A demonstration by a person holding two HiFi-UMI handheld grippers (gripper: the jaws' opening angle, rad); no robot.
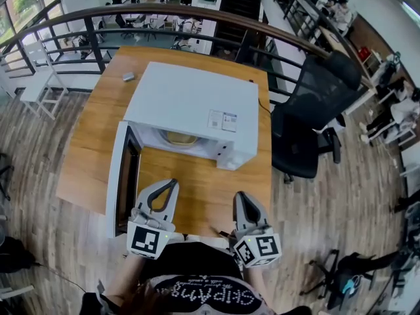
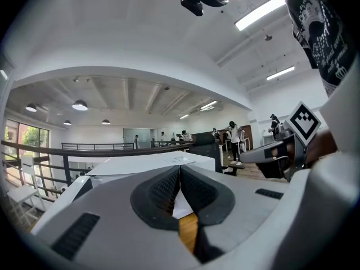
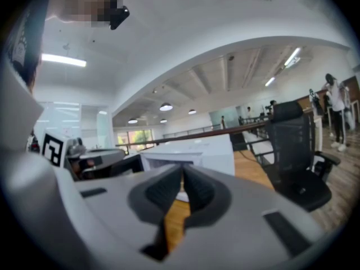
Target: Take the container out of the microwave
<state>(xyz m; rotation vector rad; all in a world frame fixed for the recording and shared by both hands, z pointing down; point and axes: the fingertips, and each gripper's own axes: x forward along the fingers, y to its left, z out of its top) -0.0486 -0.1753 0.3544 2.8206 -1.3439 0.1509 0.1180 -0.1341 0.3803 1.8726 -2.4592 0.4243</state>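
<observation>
- Wooden table beside a mezzanine railing carries a white microwave, its door swung open to the left.
- Inside the cavity sits the container, pale and round, only partly visible under the microwave's top edge.
- Left gripper and right gripper hover at the table's near side, each with jaws pressed together on nothing.
- Best approach, as I judge it: spread the jaws first, enter level and clear of the door, then take the rim squarely.
</observation>
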